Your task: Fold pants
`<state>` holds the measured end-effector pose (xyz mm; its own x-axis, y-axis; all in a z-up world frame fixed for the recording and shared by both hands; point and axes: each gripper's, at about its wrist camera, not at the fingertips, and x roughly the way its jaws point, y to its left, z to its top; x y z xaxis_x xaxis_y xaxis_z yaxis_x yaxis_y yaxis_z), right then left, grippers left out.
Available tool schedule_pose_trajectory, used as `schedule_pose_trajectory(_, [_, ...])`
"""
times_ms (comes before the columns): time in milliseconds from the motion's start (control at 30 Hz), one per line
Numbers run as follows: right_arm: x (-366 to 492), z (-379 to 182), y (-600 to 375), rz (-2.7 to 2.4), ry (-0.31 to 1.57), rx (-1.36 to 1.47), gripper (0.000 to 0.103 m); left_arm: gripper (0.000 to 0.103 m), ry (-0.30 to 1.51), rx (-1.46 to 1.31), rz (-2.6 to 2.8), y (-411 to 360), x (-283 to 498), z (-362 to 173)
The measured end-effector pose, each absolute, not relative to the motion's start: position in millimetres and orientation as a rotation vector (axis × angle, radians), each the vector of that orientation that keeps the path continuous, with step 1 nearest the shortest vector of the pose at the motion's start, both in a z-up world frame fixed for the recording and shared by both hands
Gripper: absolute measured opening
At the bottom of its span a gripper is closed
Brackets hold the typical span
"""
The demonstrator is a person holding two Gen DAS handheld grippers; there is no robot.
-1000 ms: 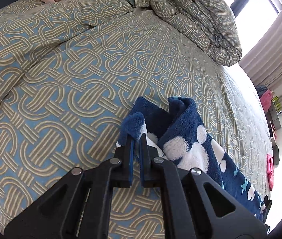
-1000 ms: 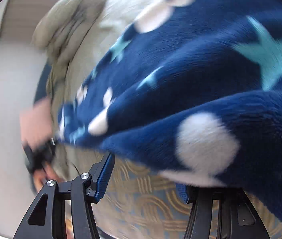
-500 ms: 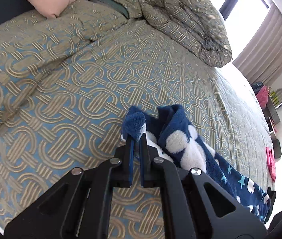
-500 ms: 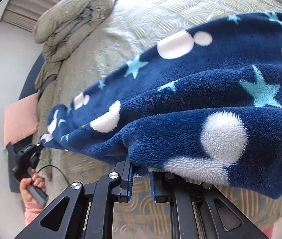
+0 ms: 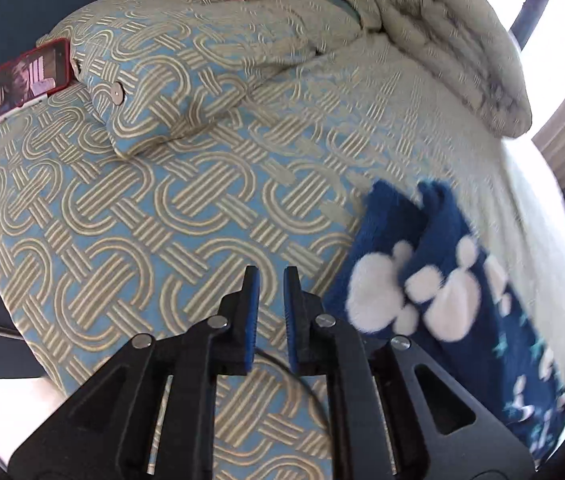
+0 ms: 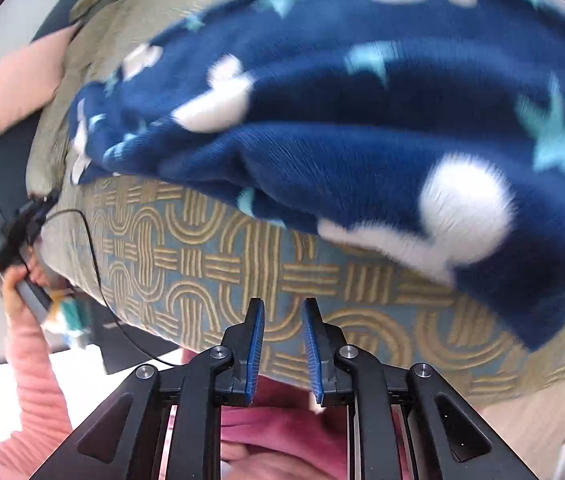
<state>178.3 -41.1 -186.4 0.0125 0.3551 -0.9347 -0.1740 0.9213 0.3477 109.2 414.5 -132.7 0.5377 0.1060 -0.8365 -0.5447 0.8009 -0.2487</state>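
Dark blue fleece pants (image 5: 422, 280) with white spots and teal stars lie on the patterned bedspread (image 5: 162, 220), at the right of the left wrist view. My left gripper (image 5: 268, 276) hovers over bare bedspread to the left of the pants' end. Its jaws are opening a little, with nothing between them. In the right wrist view the pants (image 6: 362, 120) fill the upper half, blurred by motion. My right gripper (image 6: 283, 308) is below their near edge, over the bed's side. Its jaws are opening too, and nothing is between them.
A phone in a red case (image 5: 28, 80) leans by a matching pillow (image 5: 186, 80). A bunched duvet (image 5: 462, 40) lies at the far side. A person's hand in a pink sleeve (image 6: 22, 280) holds the other gripper, and a cable (image 6: 90, 248) trails over the bed edge.
My left gripper let go of the pants' end and moved away to the left. My right gripper closed on the pants' near edge, then released it and drew back.
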Motion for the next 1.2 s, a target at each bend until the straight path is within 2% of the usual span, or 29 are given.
schedule_pose_trajectory(33, [173.6,-175.3,-45.7,0.414,1.469,0.115,0.030,0.012,0.917,-0.513,0.394,412.3,111.0,-126.9])
schedule_pose_trajectory(67, [178.7,-166.1,-46.4,0.398,1.424,0.081,0.032,0.018,0.909,-0.478,0.373,406.3,116.2,-120.6])
schedule_pose_trajectory(100, [185.4,-161.8,-46.8,0.377,1.397,0.058,0.033,0.035,0.906,-0.434,0.344,398.3,124.1,-114.9])
schedule_pose_trajectory(133, [186.4,-160.2,-52.5,0.350,1.379,0.042,0.033,0.046,0.903,-0.399,0.316,389.3,132.9,-110.1])
schedule_pose_trajectory(167, [192.6,-157.8,-53.4,0.321,1.366,0.032,0.033,0.067,0.892,-0.364,0.274,378.3,144.6,-104.8])
schedule_pose_trajectory(200, [192.3,-157.0,-58.0,0.310,1.358,0.032,0.033,0.076,0.880,-0.344,0.238,372.4,153.7,-102.4])
schedule_pose_trajectory(300, [198.2,-156.7,-64.2,0.300,1.355,0.050,0.033,0.078,0.873,-0.261,0.109,347.3,186.4,-100.4])
schedule_pose_trajectory(500, [190.6,-155.3,-66.9,0.349,1.364,0.021,0.033,0.077,1.049,-0.169,0.039,325.6,243.9,-142.8])
schedule_pose_trajectory(533, [188.7,-153.7,-68.0,0.355,1.361,0.006,0.033,0.072,1.060,-0.170,0.032,326.0,245.4,-148.4])
schedule_pose_trajectory(567, [187.1,-152.6,-69.9,0.354,1.360,-0.007,0.035,0.034,1.063,-0.195,0.008,327.4,242.9,-151.2])
schedule_pose_trajectory(600, [188.8,-155.5,-63.6,0.349,1.361,-0.013,0.037,0.011,1.084,-0.248,-0.029,330.0,239.9,-154.2])
schedule_pose_trajectory(633, [187.5,-154.5,-66.9,0.342,1.362,-0.012,0.038,0.007,1.088,-0.285,-0.026,333.8,234.9,-153.6])
schedule_pose_trajectory(800, [190.2,-145.6,-84.1,0.320,1.344,0.021,0.040,0.010,1.038,-0.260,0.007,363.1,186.6,-131.4])
schedule_pose_trajectory(900, [193.1,-141.6,-89.1,0.319,1.324,0.021,0.045,0.015,1.069,-0.207,0.055,377.7,167.4,-138.7])
schedule_pose_trajectory(1033, [198.2,-140.0,-92.4,0.301,1.321,0.033,0.045,0.018,1.094,-0.264,0.115,391.9,160.7,-148.2])
schedule_pose_trajectory(1100, [200.2,-135.0,-92.5,0.308,1.302,0.034,0.045,0.033,1.046,-0.328,0.111,397.8,160.7,-143.7])
schedule_pose_trajectory(1200, [212.3,-128.5,-91.0,0.308,1.268,-0.021,0.046,0.048,1.000,-0.324,0.085,391.7,174.8,-133.3])
